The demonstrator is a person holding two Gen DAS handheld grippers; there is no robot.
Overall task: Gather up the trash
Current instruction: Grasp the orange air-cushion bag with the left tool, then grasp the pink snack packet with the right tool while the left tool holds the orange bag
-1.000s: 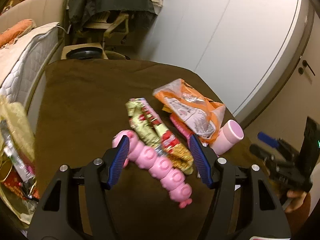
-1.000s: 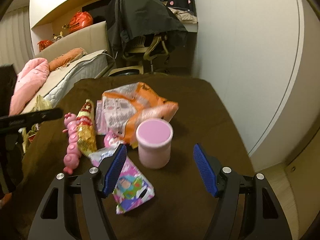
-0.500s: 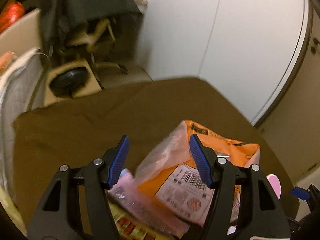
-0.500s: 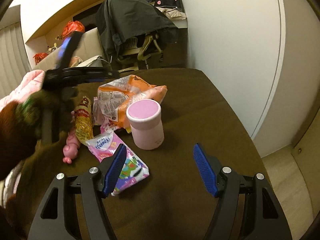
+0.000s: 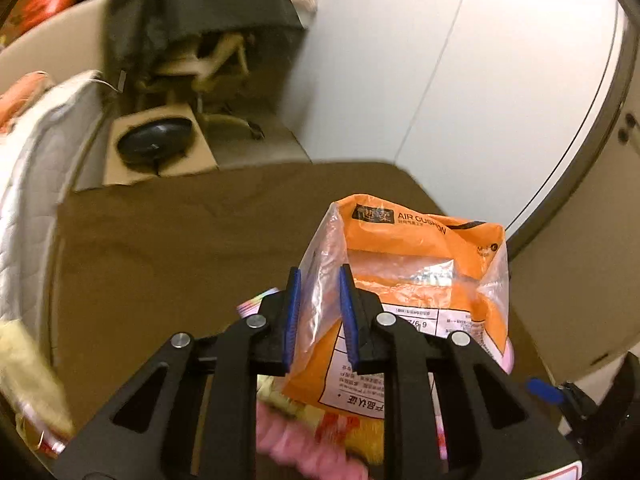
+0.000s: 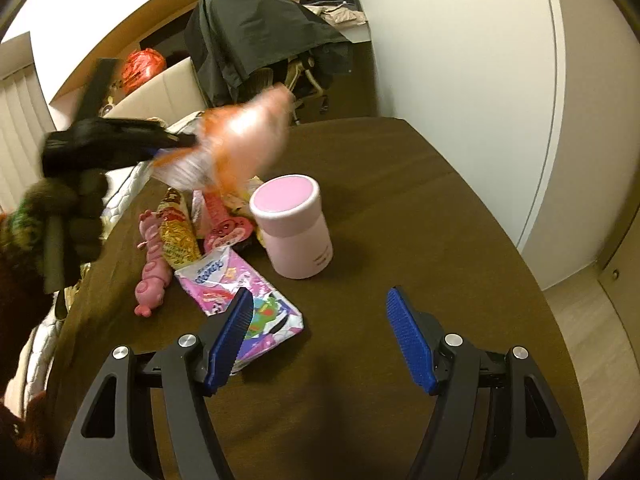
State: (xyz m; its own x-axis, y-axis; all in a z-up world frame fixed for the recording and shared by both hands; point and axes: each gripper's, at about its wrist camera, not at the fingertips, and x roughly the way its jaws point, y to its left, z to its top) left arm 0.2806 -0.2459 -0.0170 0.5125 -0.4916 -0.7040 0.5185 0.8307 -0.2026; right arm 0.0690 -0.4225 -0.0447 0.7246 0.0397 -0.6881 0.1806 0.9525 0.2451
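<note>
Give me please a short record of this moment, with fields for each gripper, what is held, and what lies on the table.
left gripper: shut on orange bag, lifted above the table
right gripper: open, holding nothing, over the brown table
upright on table: pink cup
lying on table: pink caterpillar toy, red-gold snack wrapper, pink printed packet
orange bag in right view: blurred

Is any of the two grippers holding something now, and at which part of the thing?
The left gripper holds the orange bag by its clear plastic edge, pinched between the fingers. The right gripper is open and holds nothing.
</note>
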